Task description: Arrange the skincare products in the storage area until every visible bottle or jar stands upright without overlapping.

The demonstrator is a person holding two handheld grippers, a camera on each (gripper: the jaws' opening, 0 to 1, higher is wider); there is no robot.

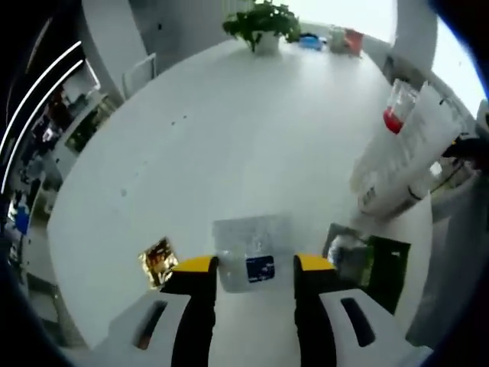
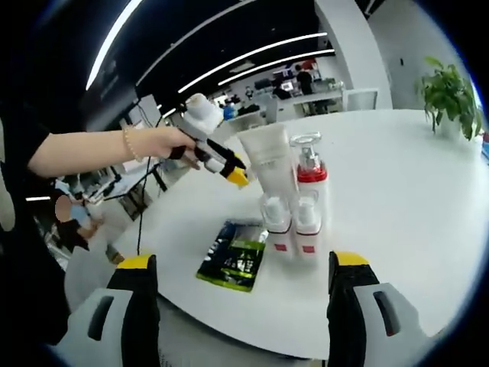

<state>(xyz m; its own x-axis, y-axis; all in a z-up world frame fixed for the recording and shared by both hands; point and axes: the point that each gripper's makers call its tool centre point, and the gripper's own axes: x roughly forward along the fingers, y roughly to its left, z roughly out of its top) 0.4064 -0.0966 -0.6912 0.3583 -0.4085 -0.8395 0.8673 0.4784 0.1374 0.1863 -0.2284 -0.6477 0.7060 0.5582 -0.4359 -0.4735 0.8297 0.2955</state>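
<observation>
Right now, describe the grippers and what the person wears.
Both the left gripper and right gripper have black jaws with yellow tips on pale grey bodies with dark slots. The person's hand shows a bead bracelet and a black sleeve.

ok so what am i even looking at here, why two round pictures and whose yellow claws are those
No robot here: a person holds a two-jaw gripper in each hand, and each carries a fisheye camera, hence the two round pictures.

In the left gripper view, the left gripper rises from the bottom, its yellow-tipped jaws open on either side of a flat clear packet lying on the white table. A gold sachet and a green pouch lie alongside, and a potted plant stands at the far edge.

In the right gripper view, the right gripper is open and empty. Ahead stand a white tube and a pump bottle, both upright and close together. The person's hand reaches in holding the left gripper.
</observation>
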